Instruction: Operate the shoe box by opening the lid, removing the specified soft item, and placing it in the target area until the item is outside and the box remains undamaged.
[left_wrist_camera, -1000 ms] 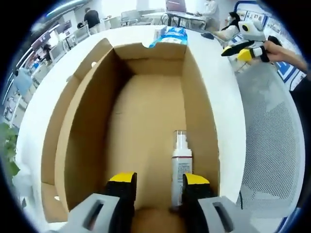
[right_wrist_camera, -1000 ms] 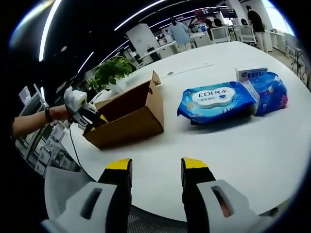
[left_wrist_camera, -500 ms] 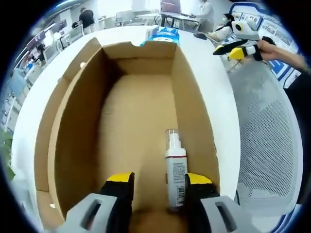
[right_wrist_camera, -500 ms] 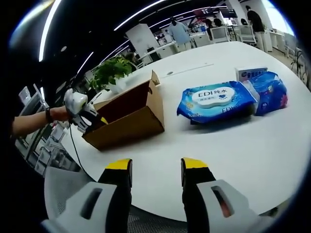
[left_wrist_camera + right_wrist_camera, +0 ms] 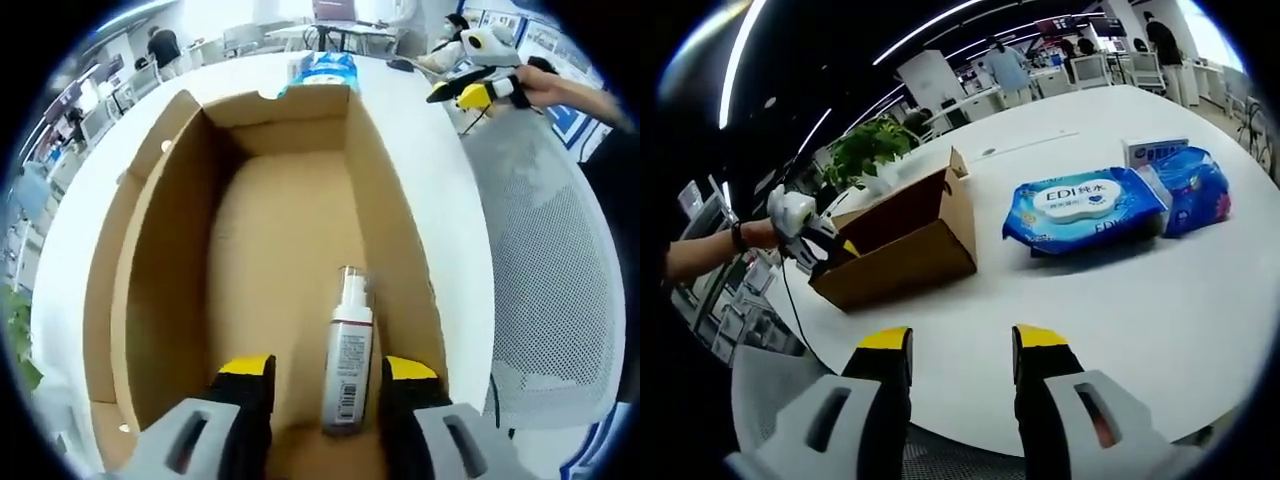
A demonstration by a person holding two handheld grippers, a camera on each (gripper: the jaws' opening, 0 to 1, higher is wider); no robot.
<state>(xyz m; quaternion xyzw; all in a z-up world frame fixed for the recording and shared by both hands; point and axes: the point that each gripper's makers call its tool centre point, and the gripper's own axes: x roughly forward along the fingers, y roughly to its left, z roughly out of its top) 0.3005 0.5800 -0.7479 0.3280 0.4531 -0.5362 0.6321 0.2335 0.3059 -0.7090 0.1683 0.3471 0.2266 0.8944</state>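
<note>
Hovering over the open box (image 5: 150,300), the left tongs (image 5: 325,375) stand wide, empty, straddling a bottle (image 5: 345,370) lying on the box floor near the right wall. No soft item shows inside. The right tongs (image 5: 952,345) wait wide over the bare counter (image 5: 1120,310), wipes pack (image 5: 1085,210) well beyond. Risk, I reckon: dropping in crooked, a jaw catches the cardboard wall and creases it.

Shoe box (image 5: 902,248): on tabletop (image 5: 1110,300), lid open. Spray bottle (image 5: 347,365): lying inside the box, along its right wall. Wipes pack (image 5: 1083,210): on tabletop, right of box. Smaller pack (image 5: 1196,190) and carton (image 5: 1152,151): just beyond the wipes pack. Potted plant (image 5: 868,150): behind box.
</note>
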